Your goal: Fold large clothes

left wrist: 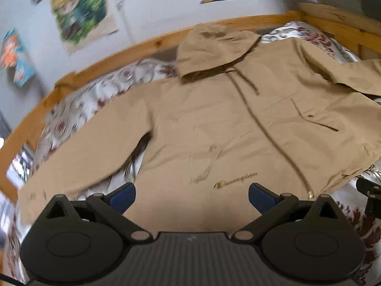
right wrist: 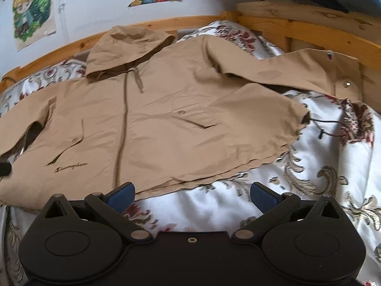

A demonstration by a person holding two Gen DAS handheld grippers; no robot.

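Note:
A tan hooded jacket (left wrist: 214, 124) lies spread face up on a bed, zip closed, hood toward the wall, both sleeves out to the sides. My left gripper (left wrist: 191, 196) is open above the jacket's near hem, close to the embroidered logo (left wrist: 237, 182). In the right wrist view the same jacket (right wrist: 166, 124) fills the middle, its right sleeve (right wrist: 297, 69) stretched toward the headboard. My right gripper (right wrist: 191, 196) is open over the bedcover just short of the hem, holding nothing. The other gripper shows as a black part (left wrist: 368, 190) at the right edge of the left wrist view.
The bed has a white floral cover (right wrist: 309, 178) and a wooden frame (right wrist: 297, 28) along the far side and right end. Posters (left wrist: 78, 12) hang on the white wall behind. A hem drawcord (right wrist: 326, 126) trails onto the cover at the right.

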